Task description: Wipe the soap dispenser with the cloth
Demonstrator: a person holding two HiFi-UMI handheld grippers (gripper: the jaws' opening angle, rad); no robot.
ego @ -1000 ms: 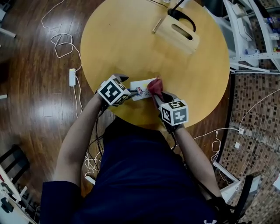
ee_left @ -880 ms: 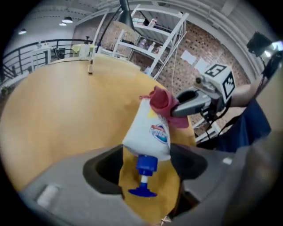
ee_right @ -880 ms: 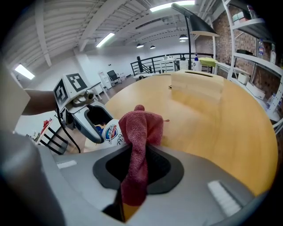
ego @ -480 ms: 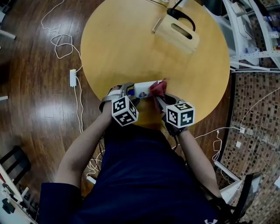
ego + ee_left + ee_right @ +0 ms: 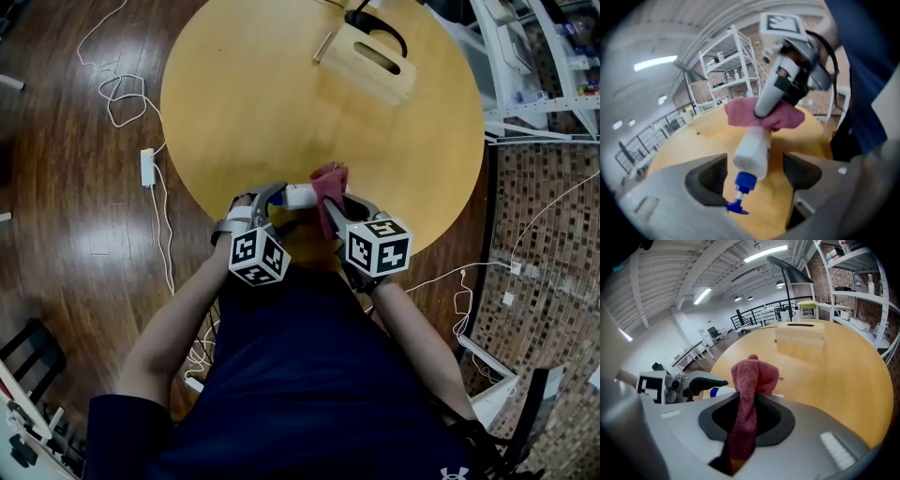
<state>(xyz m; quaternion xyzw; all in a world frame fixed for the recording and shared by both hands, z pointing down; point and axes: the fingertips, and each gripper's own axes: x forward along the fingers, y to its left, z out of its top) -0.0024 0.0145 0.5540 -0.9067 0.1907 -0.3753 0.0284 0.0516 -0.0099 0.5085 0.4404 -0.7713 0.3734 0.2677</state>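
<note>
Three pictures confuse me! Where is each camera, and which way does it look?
Head view: on the person's head, looking steeply down at the table; arms, left gripper, right gripper show.
Left gripper view: rides the left gripper, looks along its just-opening jaws, soap dispenser between them.
Right gripper view: on the right gripper, looking along jaws shut on the cloth.
All three share the cloth.

Round wooden table [image 5: 234, 103]; slotted wooden box [image 5: 370, 64] near far edge; white floor cable [image 5: 114, 90].
</note>
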